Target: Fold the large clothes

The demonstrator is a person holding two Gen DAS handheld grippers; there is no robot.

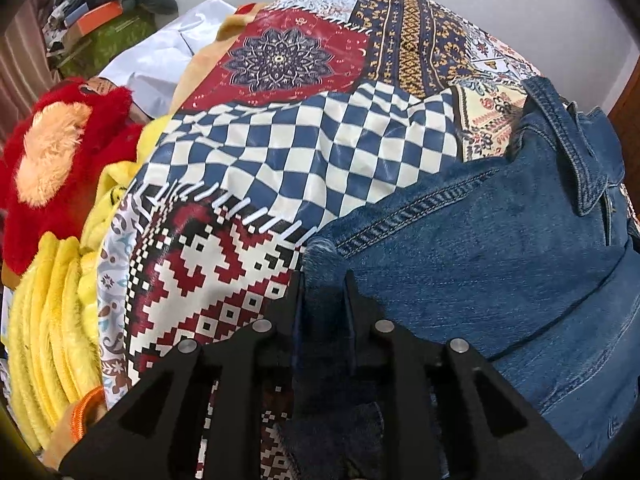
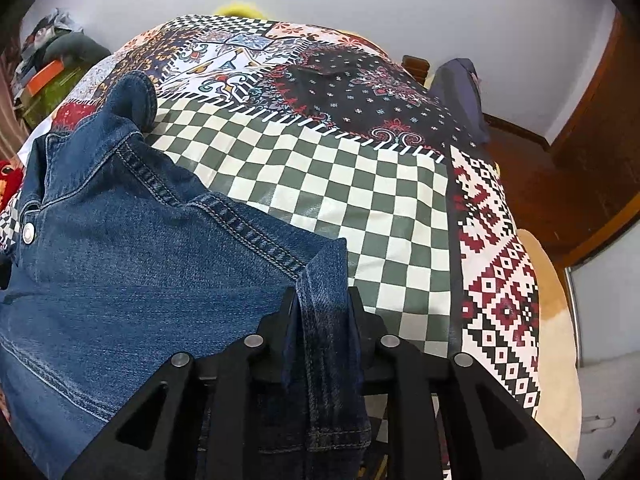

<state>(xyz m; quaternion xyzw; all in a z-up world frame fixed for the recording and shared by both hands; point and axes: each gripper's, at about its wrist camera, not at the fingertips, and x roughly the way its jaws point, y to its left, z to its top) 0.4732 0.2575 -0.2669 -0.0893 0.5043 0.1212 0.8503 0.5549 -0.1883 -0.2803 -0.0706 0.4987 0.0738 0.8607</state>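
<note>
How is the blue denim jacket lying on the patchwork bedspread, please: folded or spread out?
Partly folded: the blue denim jacket lies collar-up, its sides gathered inward between both hand-held grippers, not yet a compact bundle.

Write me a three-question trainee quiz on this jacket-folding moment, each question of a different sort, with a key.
1. True or false: the denim jacket lies on a plain white sheet.
2. Multiple choice: what sits between the fingers of the right gripper? A) a fold of denim B) a yellow plush toy C) nothing
3. Short answer: in the left wrist view, what lies beside the patchwork bedspread at the left edge of the picture?

Key
1. False: it lies on the patchwork bedspread.
2. A. The left gripper likewise has denim between its fingers.
3. A red plush toy and yellow plush fabric.
</note>
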